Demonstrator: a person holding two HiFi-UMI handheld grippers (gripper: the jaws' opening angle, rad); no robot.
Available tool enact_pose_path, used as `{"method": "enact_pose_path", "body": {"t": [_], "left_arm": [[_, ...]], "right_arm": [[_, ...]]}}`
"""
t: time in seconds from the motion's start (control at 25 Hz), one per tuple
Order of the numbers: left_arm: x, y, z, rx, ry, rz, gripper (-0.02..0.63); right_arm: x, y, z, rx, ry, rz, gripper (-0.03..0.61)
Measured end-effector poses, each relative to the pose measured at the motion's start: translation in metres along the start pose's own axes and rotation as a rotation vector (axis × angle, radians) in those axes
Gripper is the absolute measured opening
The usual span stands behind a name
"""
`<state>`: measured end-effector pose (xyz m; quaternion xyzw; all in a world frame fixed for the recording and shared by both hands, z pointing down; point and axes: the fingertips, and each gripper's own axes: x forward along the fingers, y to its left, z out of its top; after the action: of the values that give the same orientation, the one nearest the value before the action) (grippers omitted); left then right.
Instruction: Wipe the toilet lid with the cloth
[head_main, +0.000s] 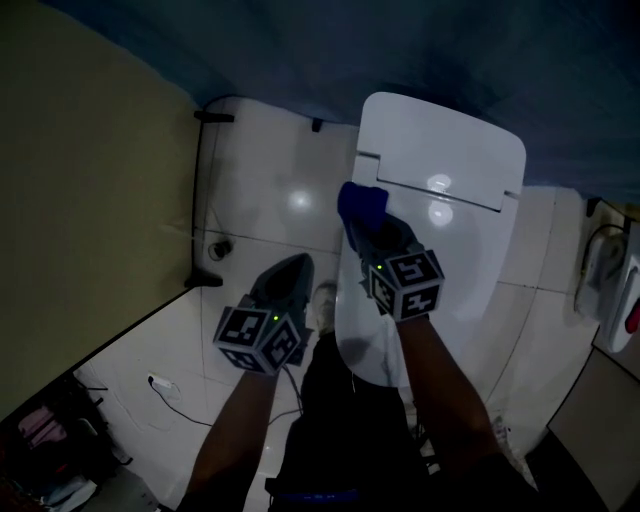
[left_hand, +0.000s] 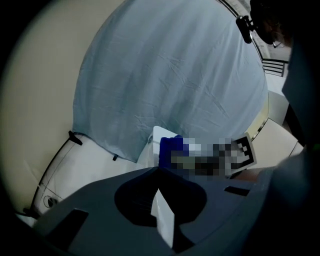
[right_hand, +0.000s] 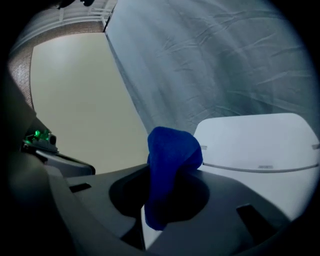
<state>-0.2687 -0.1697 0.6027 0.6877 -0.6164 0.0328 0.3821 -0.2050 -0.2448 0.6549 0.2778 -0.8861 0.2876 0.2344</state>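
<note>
White floor tiles (head_main: 265, 190) surround the closed toilet lid (head_main: 450, 250). Right tool (head_main: 368, 232) pinches the blue cloth (head_main: 360, 203) at the lid's 10 o'clock edge. Left tool (head_main: 296, 266), jaws pressed together on nothing, hangs over the floor at 9 o'clock.

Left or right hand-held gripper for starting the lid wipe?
Right. The right hand-held gripper is shut on the blue cloth at the toilet lid; the left hand-held gripper is shut, empty, off beside it.

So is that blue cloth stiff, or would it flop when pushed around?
Probably floppy: the blue cloth bunches and droops where the right gripper pinches it. Likely light, being a small soft wad. It should slide over the glossy toilet lid.
</note>
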Motion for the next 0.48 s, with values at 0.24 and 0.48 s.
{"method": "enact_pose_path", "body": {"t": [0.24, 0.48], "left_arm": [[0.01, 0.004, -0.018, 0.005, 0.027, -0.001, 0.0], [0.019, -0.003, -0.022, 0.006, 0.045, -0.023, 0.0]], "right_arm": [[0.044, -0.011, -0.03, 0.015, 0.128, -0.011, 0.066], [0.039, -0.034, -0.04, 0.02, 0.169, -0.022, 0.066]]}}
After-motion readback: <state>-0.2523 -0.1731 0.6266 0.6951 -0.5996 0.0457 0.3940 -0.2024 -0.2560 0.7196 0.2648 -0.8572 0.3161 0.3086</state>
